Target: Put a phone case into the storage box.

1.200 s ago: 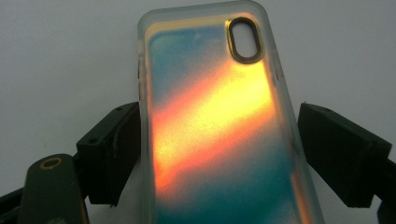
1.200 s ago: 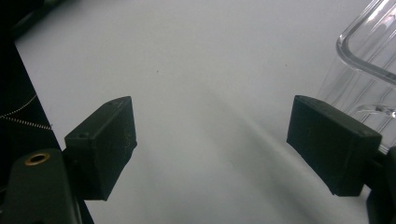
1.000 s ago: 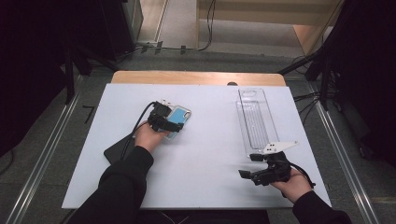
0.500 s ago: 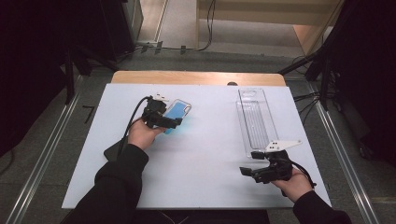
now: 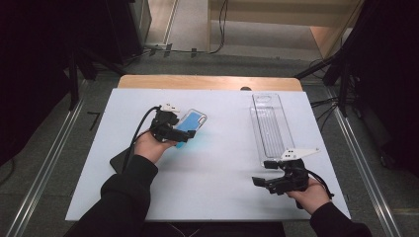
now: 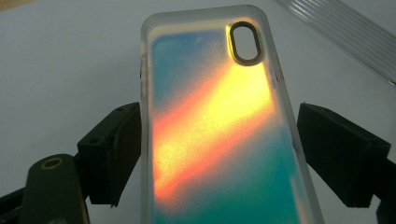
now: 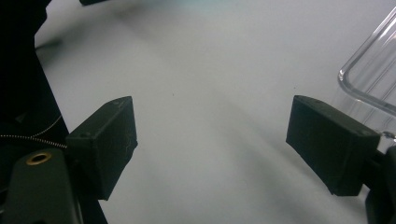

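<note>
A: Case is seen between the jaws of the left gripper, pinched across its width. In the left gripper view the left jaw is pressed to its edge, while a thin gap seems to be left at the right jaw, so the firmness of the hold cannot be judged for certain.

B: In the high view the case is seen at the left of the table, tilted, with its far end pointing toward the tray. A grip across the narrow sides is probably chosen so that the flat back is left free and the camera cut-out stays unblocked.

A: And the right gripper?

B: Its jaws are spread with nothing between them; bare table is seen through the gap in the right gripper view. It is held low near the tray's near end, perhaps so that the tray can be steadied when the case arrives.

A: What is hard to make out?

B: The near end of the case is cut off by the frame edge. Whether it is lifted clear of the table cannot be told. A dark flat thing is partly hidden beneath the left sleeve and cannot be identified.
</note>
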Demonstrator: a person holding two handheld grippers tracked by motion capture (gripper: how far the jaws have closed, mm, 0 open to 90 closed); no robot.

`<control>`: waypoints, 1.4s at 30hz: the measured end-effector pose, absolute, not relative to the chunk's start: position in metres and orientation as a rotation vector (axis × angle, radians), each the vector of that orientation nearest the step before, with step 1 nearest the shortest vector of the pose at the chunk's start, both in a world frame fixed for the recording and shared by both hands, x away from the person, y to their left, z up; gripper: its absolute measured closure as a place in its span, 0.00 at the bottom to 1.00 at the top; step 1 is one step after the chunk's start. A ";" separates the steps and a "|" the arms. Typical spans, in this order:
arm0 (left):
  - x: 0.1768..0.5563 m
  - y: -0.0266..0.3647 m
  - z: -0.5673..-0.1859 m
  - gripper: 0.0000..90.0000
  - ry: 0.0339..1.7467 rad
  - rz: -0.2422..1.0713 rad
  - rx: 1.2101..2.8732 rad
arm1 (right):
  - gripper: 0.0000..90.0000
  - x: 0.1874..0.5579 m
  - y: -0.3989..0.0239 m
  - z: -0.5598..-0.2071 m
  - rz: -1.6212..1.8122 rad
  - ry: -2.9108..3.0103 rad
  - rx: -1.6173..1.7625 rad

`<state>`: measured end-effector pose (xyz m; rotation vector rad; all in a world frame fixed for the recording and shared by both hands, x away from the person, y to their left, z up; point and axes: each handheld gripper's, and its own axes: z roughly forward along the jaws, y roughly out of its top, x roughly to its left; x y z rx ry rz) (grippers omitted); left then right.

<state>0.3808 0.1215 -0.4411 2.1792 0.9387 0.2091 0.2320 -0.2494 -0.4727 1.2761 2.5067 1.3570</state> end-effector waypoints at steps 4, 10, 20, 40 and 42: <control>0.367 0.118 -0.440 0.18 0.912 0.198 2.187 | 0.16 0.232 -0.249 -0.472 1.342 2.525 1.280; 0.348 0.113 -0.435 0.18 0.885 0.207 2.173 | 0.16 0.233 -0.249 -0.470 1.337 2.518 1.285; 0.322 0.110 -0.442 0.18 0.887 0.190 2.158 | 0.16 0.235 -0.241 -0.466 1.332 2.550 1.284; 0.285 0.099 -0.453 0.18 0.888 0.285 1.980 | 0.16 0.241 -0.216 -0.446 1.384 2.479 1.290; 0.283 0.099 -0.455 0.18 0.889 0.297 1.958 | 0.16 0.241 -0.214 -0.446 1.382 2.481 1.284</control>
